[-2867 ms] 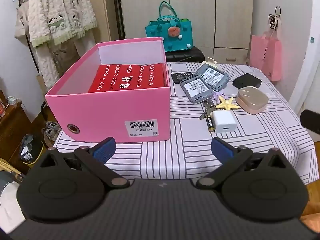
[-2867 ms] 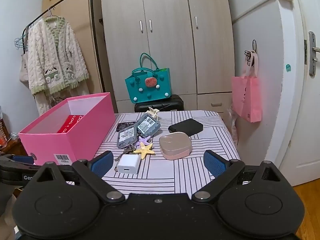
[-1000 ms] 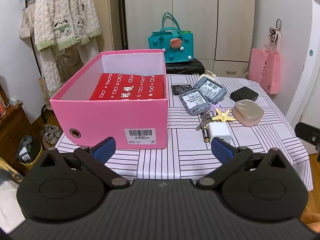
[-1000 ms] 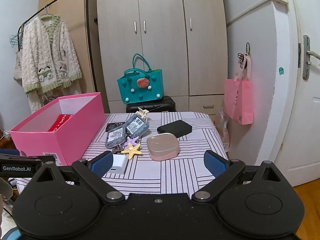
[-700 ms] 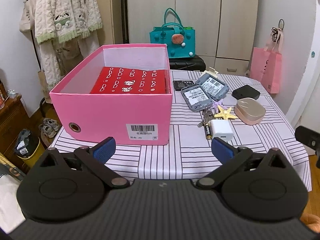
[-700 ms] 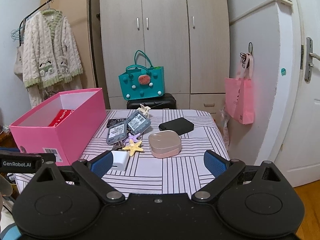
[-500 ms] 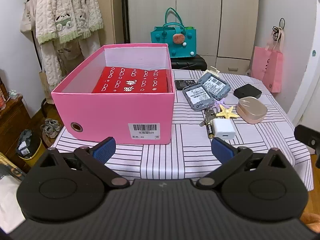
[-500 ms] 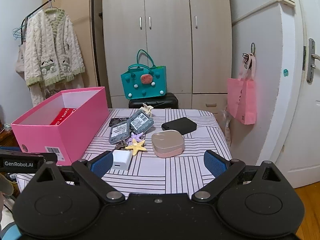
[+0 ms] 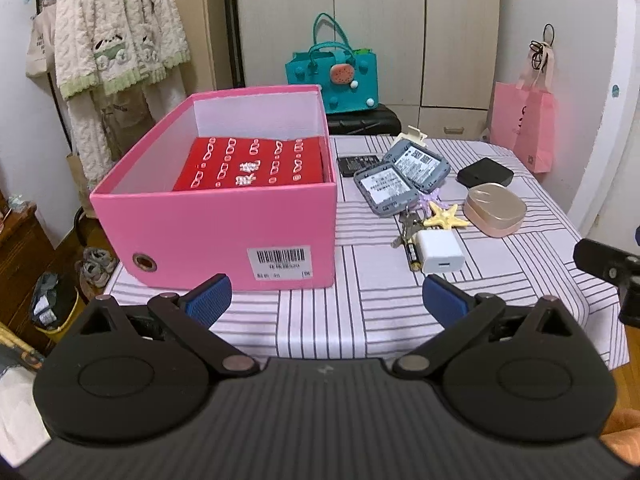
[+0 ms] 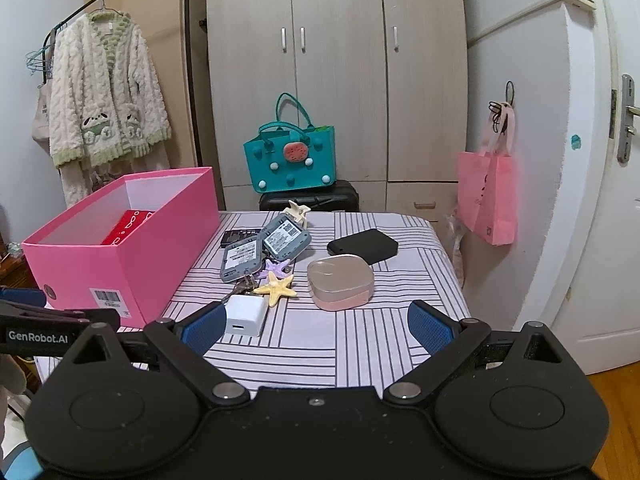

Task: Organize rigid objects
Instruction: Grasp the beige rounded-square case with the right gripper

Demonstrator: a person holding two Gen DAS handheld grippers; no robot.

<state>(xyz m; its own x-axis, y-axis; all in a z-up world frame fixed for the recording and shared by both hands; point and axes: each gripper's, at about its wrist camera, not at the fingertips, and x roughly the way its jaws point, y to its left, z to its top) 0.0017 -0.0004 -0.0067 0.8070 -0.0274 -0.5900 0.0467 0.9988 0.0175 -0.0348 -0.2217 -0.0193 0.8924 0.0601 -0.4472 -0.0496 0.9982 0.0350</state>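
Holding both grippers — left gripper [image 9: 325, 298], right gripper [image 10: 316, 322] — spread wide, empty; pink box [image 9: 224, 224] at my 11 o'clock.

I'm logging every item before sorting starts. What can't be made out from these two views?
- Pink box floor: both views, hidden under the red box and behind the near wall.
- Keys: both views, mostly covered by the grey cases and starfish; count unclear.
- Battery: right view, hidden behind the white charger.
- Case labels: too small to read.
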